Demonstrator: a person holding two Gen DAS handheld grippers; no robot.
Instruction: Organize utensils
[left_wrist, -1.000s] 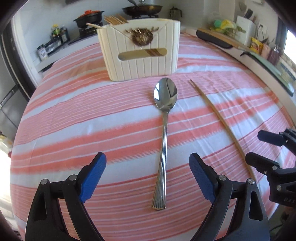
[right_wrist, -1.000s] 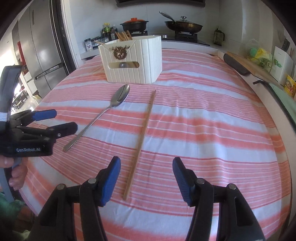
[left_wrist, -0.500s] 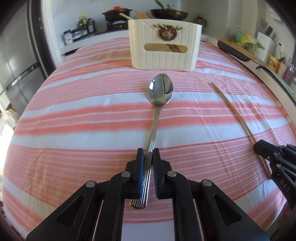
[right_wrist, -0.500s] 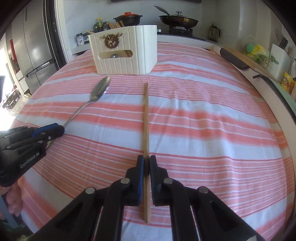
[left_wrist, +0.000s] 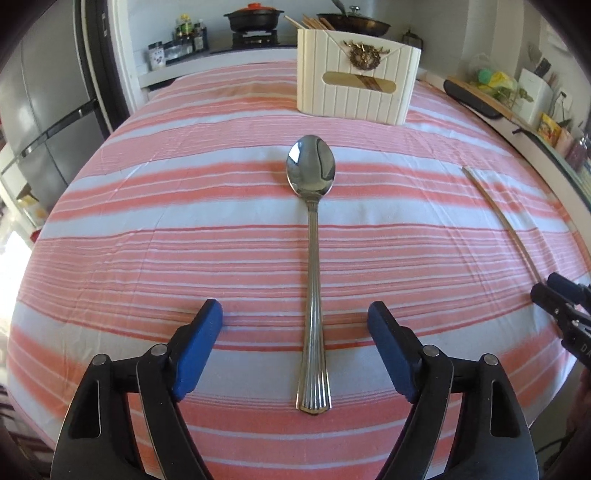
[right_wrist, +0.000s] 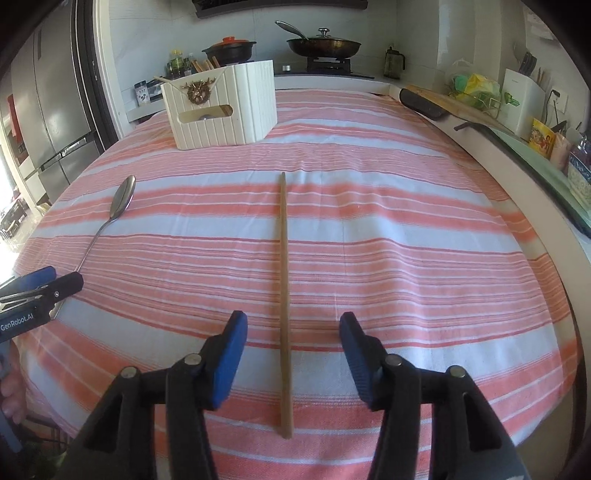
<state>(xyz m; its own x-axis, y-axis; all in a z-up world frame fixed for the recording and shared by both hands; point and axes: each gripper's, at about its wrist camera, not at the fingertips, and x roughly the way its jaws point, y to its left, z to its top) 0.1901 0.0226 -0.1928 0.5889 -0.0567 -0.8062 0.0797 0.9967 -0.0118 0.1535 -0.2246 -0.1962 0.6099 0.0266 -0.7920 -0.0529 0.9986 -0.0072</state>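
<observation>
— Both grippers stand with jaws apart, having just been opening. Your left gripper (left_wrist: 295, 321) straddles the handle of the spoon (left_wrist: 313, 236), your right gripper (right_wrist: 293, 332) straddles the chopstick (right_wrist: 283, 295), and no pad touches either one.

— So how far along are you?

— Going from biggest down: the white holder (left_wrist: 354, 92) at the far side of the striped tablecloth (left_wrist: 147, 229) already has several chopsticks standing in it, and through its front slot, seen from the right wrist, something round and metallic shows, perhaps another spoon. That part looks done.

— And what's left for you?

— Your spoon and your chopstick both lie flat on the cloth, well short of the holder, nothing gripped. Two utensils to go, by my reckoning.
</observation>
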